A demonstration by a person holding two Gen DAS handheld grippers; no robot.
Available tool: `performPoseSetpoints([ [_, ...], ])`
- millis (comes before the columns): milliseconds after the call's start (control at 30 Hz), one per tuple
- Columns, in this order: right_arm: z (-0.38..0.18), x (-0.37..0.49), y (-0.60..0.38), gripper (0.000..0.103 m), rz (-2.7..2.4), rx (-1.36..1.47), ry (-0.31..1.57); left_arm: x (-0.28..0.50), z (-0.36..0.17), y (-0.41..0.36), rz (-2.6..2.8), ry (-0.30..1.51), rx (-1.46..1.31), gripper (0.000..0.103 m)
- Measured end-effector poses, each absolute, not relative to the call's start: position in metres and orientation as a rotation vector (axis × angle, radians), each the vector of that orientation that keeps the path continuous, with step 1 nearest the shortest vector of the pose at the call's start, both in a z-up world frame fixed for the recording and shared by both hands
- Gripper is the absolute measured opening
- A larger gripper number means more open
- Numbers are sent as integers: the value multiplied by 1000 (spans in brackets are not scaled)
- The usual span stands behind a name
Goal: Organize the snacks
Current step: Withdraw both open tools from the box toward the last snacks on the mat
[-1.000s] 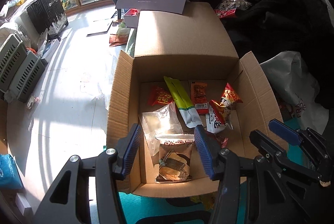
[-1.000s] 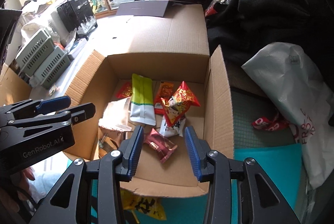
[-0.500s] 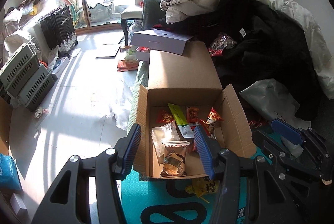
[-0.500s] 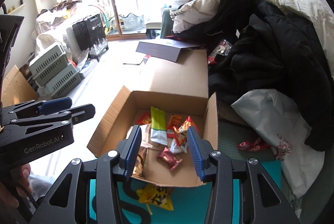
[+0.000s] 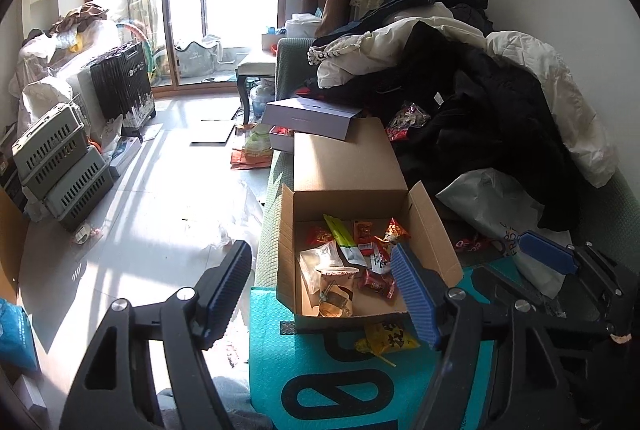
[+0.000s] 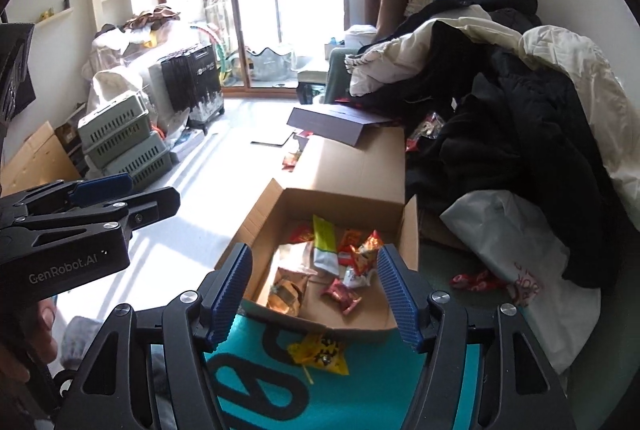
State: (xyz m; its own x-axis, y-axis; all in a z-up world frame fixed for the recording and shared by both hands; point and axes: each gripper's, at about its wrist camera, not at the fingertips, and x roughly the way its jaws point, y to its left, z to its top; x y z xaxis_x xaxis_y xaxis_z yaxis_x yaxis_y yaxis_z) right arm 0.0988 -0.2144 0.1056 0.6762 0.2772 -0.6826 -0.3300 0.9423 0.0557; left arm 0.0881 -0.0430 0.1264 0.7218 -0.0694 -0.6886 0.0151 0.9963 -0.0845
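An open cardboard box (image 5: 434, 230) (image 6: 260, 222) sits on a teal mat and holds several snack packets: a green-white pouch (image 5: 344, 242) (image 6: 325, 246), red packets (image 5: 394, 232) (image 6: 365, 252), a brown-labelled bag (image 5: 335, 294) (image 6: 288, 288) and a dark red wrapper (image 6: 342, 294). A yellow packet (image 5: 386, 338) (image 6: 320, 353) lies on the mat in front of the box. My left gripper (image 5: 324, 286) is open and empty, held high above the box's near left. My right gripper (image 6: 314, 290) is open and empty, above the box's near edge.
The teal mat (image 5: 340, 382) lies on a green sofa piled with dark and white clothes (image 5: 480, 101). A white plastic bag (image 6: 516, 250) lies right of the box, a red wrapper (image 6: 476, 280) beside it. Grey crates (image 5: 60, 165) stand on the floor at left.
Both grippers have pulled up and back from the box, so it looks smaller and more of the room shows. Both stay open and empty.
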Motion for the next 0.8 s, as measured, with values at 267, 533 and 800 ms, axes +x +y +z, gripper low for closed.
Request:
performPoseSetpoints([
  [267, 101, 74, -215, 70, 359, -62, 770, 59, 121, -38, -31, 779, -89, 76],
  [533, 77, 56, -212, 83, 380, -59, 811, 38, 95, -37, -15, 831, -88, 76],
  [800, 41, 47, -215, 84, 395, -35, 906, 28, 59, -39, 8, 891, -75, 76],
])
